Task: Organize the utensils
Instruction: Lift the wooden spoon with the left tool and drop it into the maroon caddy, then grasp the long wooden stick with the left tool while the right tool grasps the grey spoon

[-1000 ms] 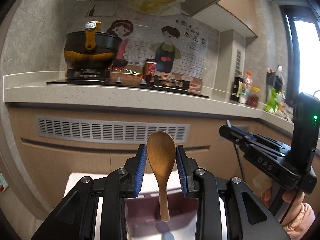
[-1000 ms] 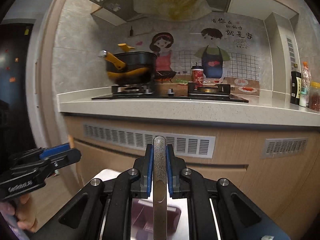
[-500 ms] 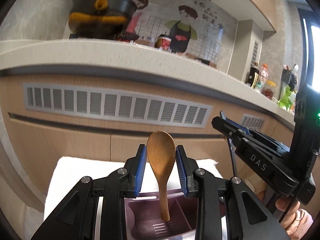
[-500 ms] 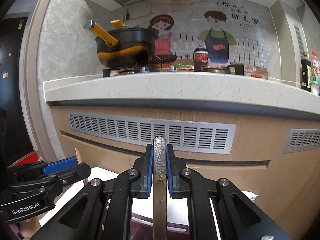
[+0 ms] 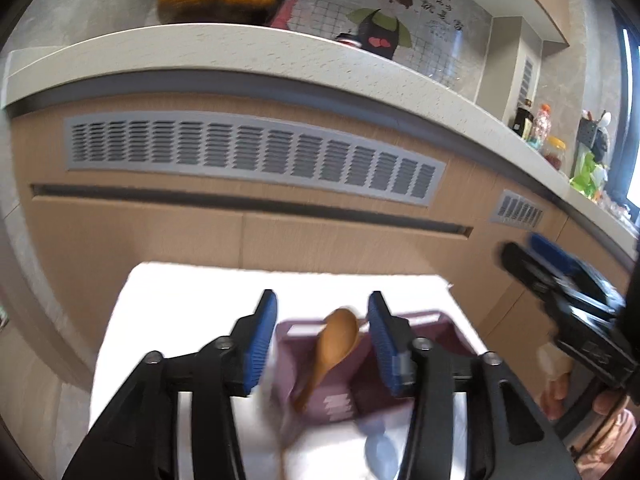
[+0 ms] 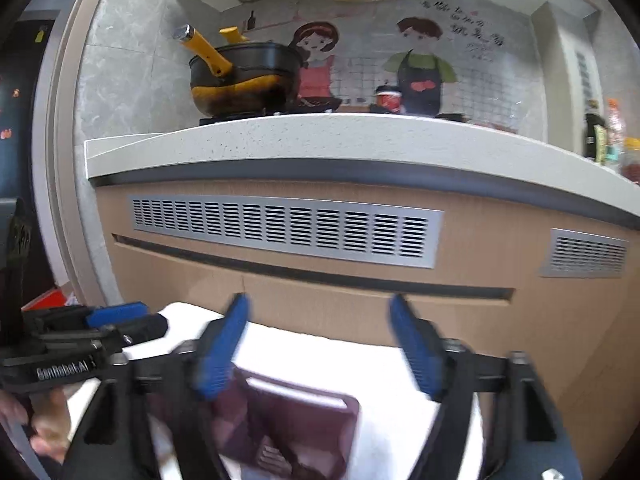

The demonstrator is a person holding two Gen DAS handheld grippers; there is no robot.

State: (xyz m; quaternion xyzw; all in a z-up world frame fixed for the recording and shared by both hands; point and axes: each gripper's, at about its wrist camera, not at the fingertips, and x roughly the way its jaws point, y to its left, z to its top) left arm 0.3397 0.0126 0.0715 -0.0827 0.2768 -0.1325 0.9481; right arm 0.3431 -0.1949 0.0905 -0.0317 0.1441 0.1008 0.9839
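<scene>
My left gripper [image 5: 322, 336] is open above a purple utensil holder [image 5: 424, 364] on a white surface [image 5: 192, 312]. A wooden spoon [image 5: 334, 344] leans tilted inside the holder, between the blue pads and free of them. My right gripper [image 6: 320, 344] is open and empty above the same purple holder [image 6: 304, 428]. The metal utensil it held is not clearly visible. The right gripper also shows in the left wrist view [image 5: 568, 300], and the left gripper shows at the left of the right wrist view [image 6: 92, 332].
A wooden cabinet front with grey vents [image 6: 288, 232] stands right behind the white surface. Above it runs a white countertop [image 6: 320, 136] with a black and yellow pot [image 6: 244, 76] on a stove. Bottles [image 5: 536, 124] stand far right.
Both grippers tilted down toward the holder and opened. The wooden spoon dropped from the left jaws into the holder. The metal utensil left the right jaws.
</scene>
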